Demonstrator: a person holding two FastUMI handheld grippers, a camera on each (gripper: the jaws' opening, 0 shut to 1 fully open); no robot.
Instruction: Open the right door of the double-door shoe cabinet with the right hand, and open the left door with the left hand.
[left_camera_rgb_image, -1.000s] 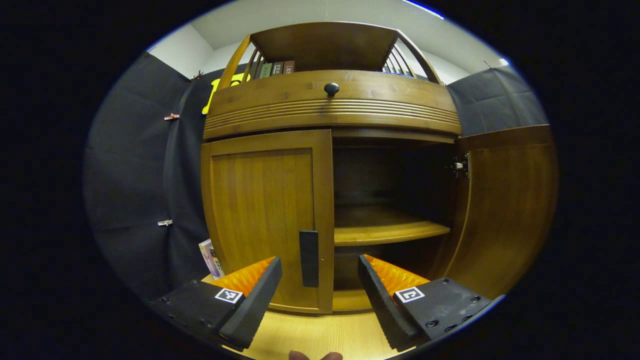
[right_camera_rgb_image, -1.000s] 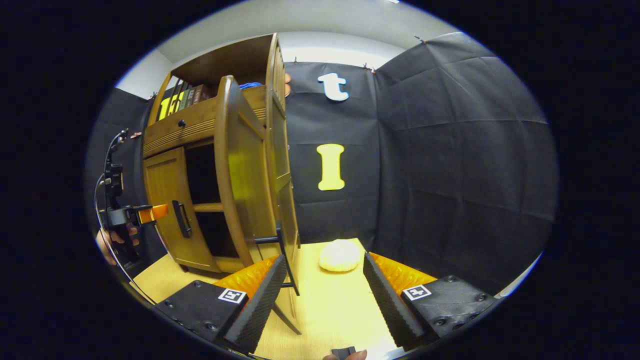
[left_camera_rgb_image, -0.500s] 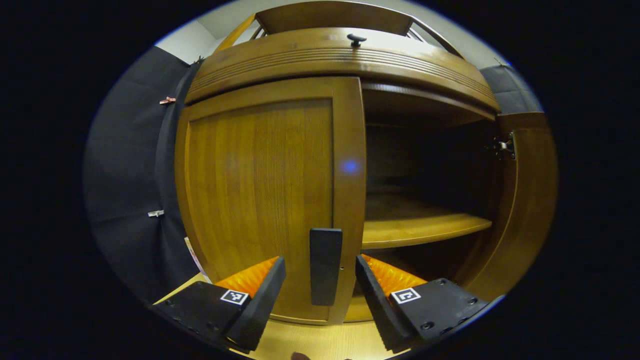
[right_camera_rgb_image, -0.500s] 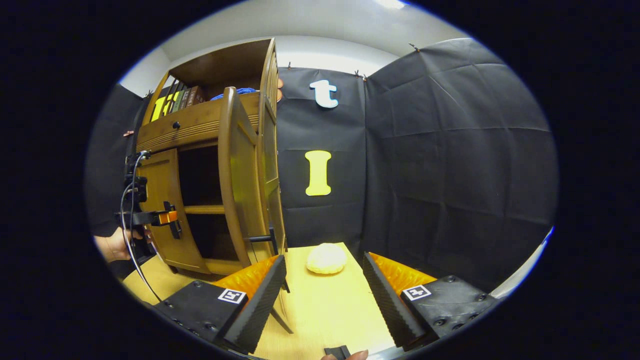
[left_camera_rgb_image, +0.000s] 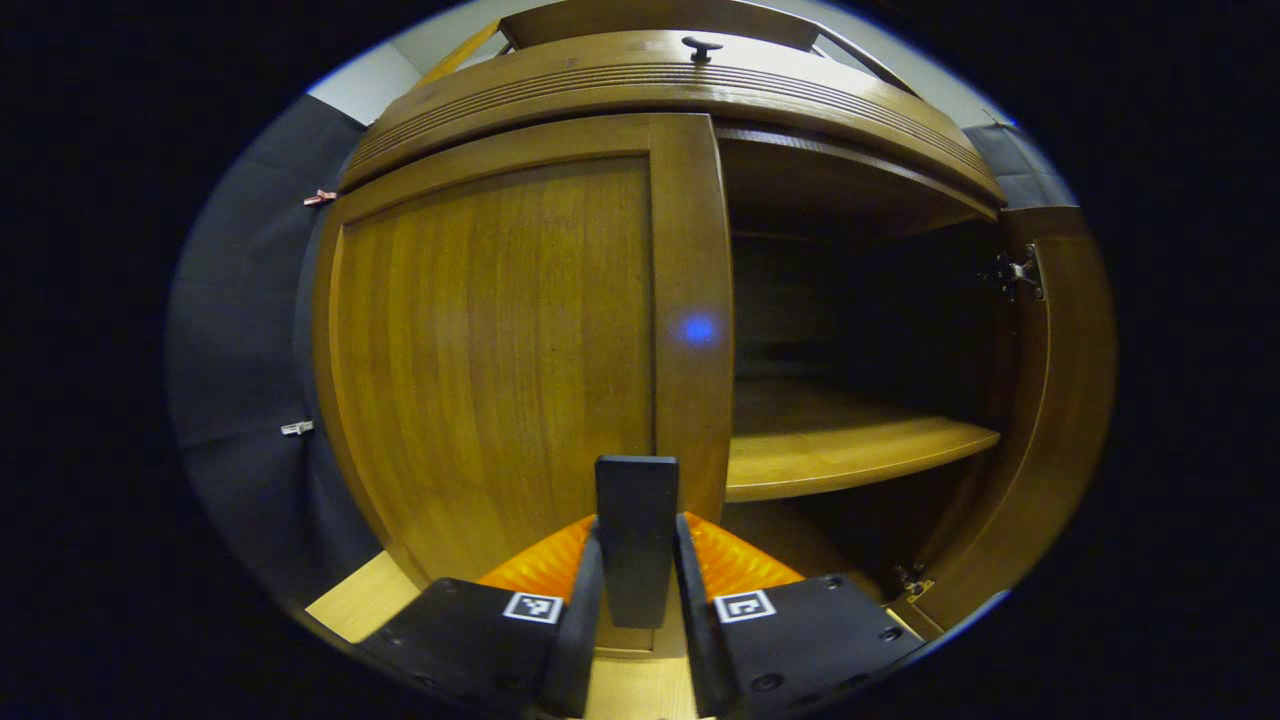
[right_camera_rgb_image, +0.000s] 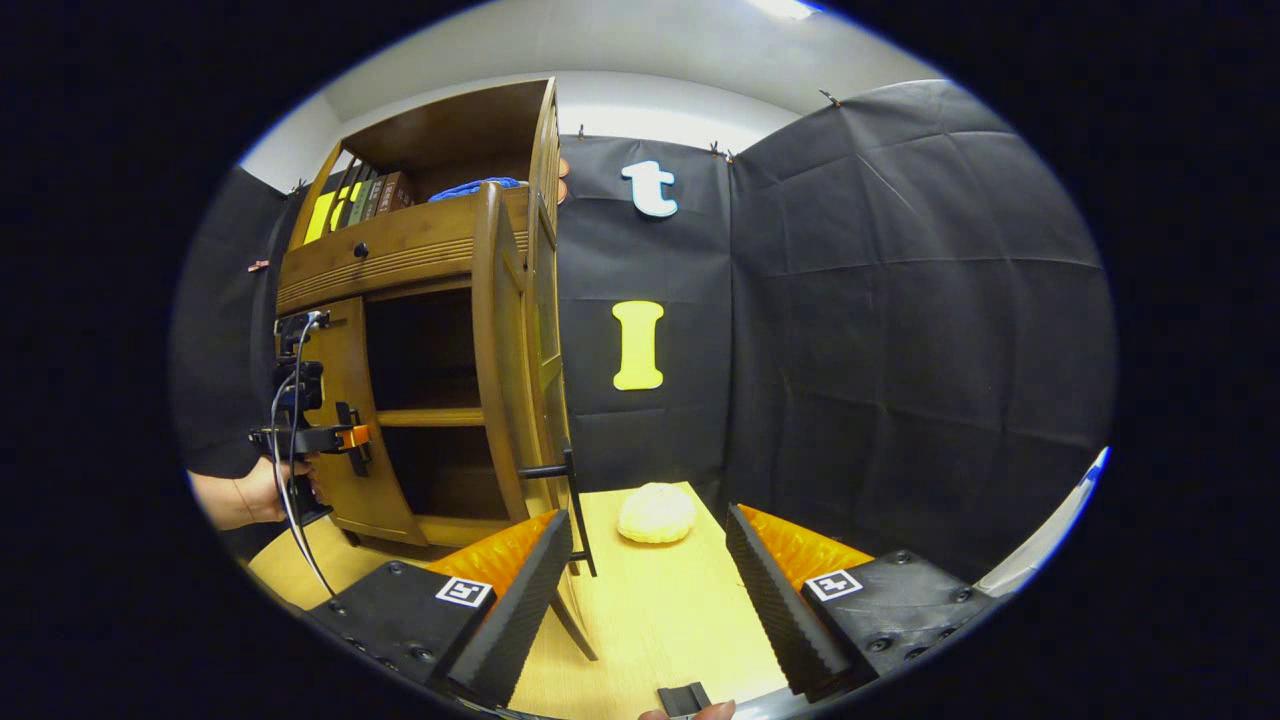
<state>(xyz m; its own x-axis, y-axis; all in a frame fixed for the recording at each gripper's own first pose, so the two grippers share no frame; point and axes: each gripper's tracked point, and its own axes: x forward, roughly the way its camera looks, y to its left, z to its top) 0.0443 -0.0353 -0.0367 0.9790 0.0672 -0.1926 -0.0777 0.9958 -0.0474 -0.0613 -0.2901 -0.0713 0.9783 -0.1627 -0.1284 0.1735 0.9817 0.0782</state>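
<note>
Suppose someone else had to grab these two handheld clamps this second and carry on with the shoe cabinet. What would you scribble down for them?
Left gripper: fingers closed on the flat black pull handle of the brown wooden left door, which is shut.
Right gripper: open, holding nothing, above the pale wooden tabletop beside the cabinet.
Brown wooden right door: swung wide open, its black handle sticking out; the inner wooden shelf is exposed.
Done: right door opened.
Left: pull the left door open with the left gripper, swinging it outward on its hinge side.
</note>
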